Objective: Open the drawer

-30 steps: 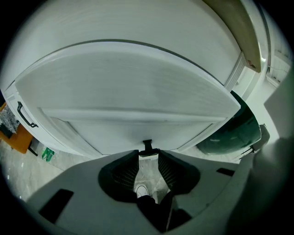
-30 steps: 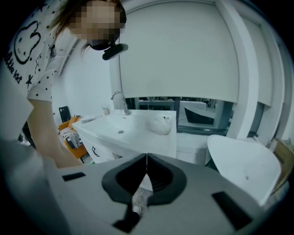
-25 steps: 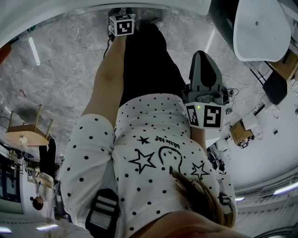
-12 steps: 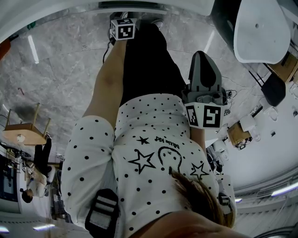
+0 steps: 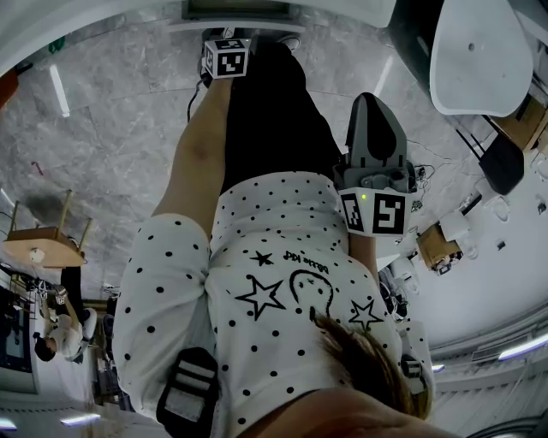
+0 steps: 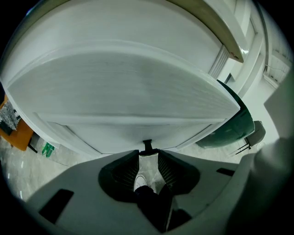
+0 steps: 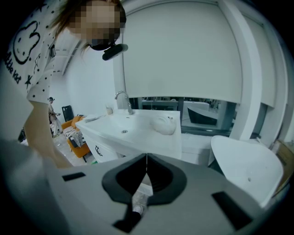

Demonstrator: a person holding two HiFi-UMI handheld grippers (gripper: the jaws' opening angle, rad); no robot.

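Observation:
In the left gripper view a white drawer front (image 6: 133,131) sits under a curved white counter (image 6: 119,78). Its small black handle (image 6: 147,146) lies right between the tips of my left gripper (image 6: 148,153), and the jaws are shut on it. In the head view only that gripper's marker cube (image 5: 226,57) shows, at the end of the outstretched arm. Just past the cube, the drawer's dark open top (image 5: 235,8) shows behind its white lip. My right gripper (image 5: 374,111) is held at the person's right side, away from the drawer. It is shut (image 7: 146,159) with nothing in it.
The right gripper view looks at a white washbasin cabinet (image 7: 138,131) with a tap (image 7: 121,98), and a white chair seat (image 7: 248,167) at lower right. A dark green tub (image 6: 235,128) stands right of the drawer unit. A wooden stool (image 5: 47,244) stands on the marble floor (image 5: 120,128).
The left gripper's cube has come a little back toward the person. The dark gap at the top of the head view has widened as the drawer slid out. The right gripper has stayed put.

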